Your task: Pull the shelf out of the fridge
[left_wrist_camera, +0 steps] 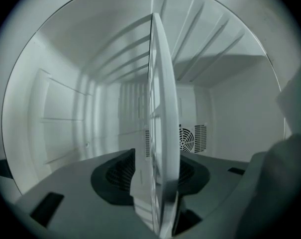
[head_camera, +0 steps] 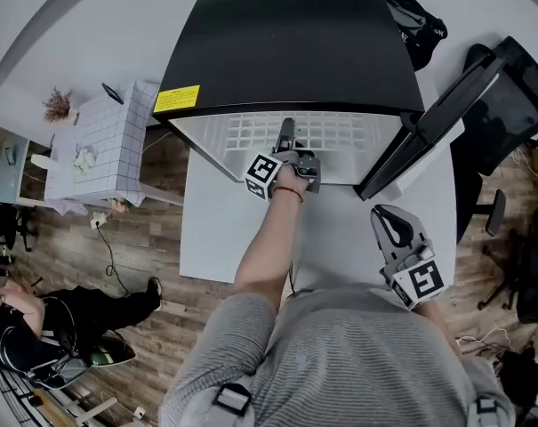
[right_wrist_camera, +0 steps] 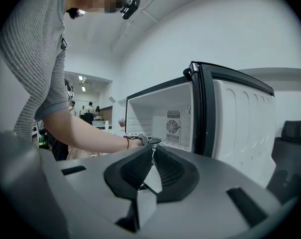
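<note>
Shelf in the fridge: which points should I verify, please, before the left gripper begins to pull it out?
1. Fridge door open wide: ok.
2. Left gripper jaws closed on the shelf front edge: ok.
3. Right gripper empty, jaws together, beside the pull path: ok.
4. Table bare in front of the fridge: ok.
5. Shelf loose in its side rails: cannot tell.

The white table carries the open, black-topped fridge at its far edge.
</note>
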Demonstrator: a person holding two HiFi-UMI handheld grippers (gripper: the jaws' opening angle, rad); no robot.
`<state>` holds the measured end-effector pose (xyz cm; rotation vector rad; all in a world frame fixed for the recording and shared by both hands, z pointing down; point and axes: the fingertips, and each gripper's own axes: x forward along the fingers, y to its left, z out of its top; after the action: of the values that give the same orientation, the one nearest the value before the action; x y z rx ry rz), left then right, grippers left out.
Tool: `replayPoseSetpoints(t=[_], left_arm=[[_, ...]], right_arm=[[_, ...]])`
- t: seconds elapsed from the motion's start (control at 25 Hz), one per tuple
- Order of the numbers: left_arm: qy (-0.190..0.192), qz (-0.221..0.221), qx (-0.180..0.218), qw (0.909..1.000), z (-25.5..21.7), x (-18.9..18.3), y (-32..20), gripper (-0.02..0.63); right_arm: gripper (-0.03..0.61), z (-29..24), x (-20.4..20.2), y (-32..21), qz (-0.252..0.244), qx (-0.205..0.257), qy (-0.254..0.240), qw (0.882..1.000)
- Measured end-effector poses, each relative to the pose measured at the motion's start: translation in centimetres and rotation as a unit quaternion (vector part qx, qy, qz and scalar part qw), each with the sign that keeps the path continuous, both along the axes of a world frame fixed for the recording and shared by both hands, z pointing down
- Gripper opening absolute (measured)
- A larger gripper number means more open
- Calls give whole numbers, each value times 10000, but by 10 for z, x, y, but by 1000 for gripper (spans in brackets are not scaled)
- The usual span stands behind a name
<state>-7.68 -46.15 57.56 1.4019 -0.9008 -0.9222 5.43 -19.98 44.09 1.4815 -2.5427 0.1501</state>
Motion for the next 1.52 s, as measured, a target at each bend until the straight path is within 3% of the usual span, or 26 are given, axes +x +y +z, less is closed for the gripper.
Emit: replayPoseSetpoints(t=[0.24,0.48,1.52], left_arm=[[7,-190,-39,9998,4,-3,-8,168],[144,-319,63,9994,-4,-2,-9,37],[391,-463,-115,9981,-2,-5,-1,34]], right_arm=[[15,-1,7,-2,69,145,32,9999],[15,0,17,-3,158,292,-45,9994],[15,-8,11,-8,231,295,-55,9993]])
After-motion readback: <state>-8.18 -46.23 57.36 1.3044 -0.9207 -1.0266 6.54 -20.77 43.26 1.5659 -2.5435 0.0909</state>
